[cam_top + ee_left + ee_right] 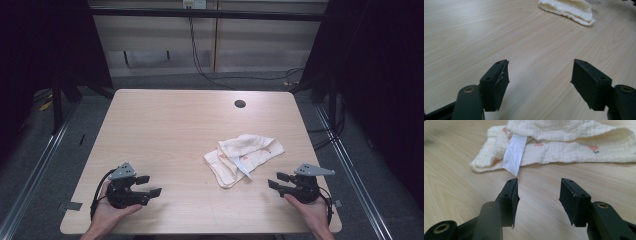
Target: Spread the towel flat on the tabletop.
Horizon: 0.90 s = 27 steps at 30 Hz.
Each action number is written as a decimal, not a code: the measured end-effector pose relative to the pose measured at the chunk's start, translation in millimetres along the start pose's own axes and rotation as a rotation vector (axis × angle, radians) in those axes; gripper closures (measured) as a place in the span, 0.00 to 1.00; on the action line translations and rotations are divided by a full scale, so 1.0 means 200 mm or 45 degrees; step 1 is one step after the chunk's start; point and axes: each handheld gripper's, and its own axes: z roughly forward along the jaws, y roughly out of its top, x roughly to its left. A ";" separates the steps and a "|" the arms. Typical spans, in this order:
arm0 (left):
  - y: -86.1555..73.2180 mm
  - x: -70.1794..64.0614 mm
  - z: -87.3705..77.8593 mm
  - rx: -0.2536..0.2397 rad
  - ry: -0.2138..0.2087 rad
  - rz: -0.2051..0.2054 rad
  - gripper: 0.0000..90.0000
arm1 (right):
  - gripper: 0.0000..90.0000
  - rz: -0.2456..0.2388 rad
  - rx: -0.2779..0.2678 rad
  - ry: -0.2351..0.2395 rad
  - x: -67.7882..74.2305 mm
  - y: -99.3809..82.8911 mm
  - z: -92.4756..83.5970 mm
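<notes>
High view: a pale wood-grain table (pixel 165 130) with rounded corners stands on grey floor, and a crumpled cream muslin cloth (pixel 243 157) with small orange printed motifs lies on its right half, nearer the person's edge than the far one. A white fabric label (pixel 243 167) sticks out of the cloth toward the person. Near the far edge, a round dark cable hole (pixel 240 104) is cut into the tabletop.

The left gripper (pixel 149 185), black with a grey three-cornered plate on top, sits low over the near left part of the table in the person's left hand (pixel 107 212). Its jaws stand wide apart with nothing between them, well away from the cloth. In the left gripper view, the cloth (pixel 569 10) lies far off at the top, bare wood between.

The right gripper (pixel 275 180) is held in the right hand (pixel 312 212) just to the right of the cloth, pointing at it. In the right gripper view, its jaws are parted over bare wood, gripping nothing, with the white label (pixel 514 155) and the cloth's folded edge (pixel 564 152) close ahead of the tips but not touching.
</notes>
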 end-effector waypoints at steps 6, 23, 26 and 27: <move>0.00 -0.01 0.04 0.057 -0.020 0.024 0.23 | 0.50 -0.012 -0.032 -0.044 -0.02 0.00 -0.01; -0.02 -0.01 -0.02 -0.012 0.001 0.052 0.30 | 0.46 -0.045 0.004 0.097 0.09 0.08 0.00; -0.02 -0.01 -0.02 -0.012 0.001 0.080 0.34 | 0.43 -0.055 0.022 0.098 0.08 0.10 0.02; -0.02 -0.01 -0.02 -0.015 -0.012 0.088 0.37 | 0.42 -0.052 0.022 0.093 0.07 0.11 0.03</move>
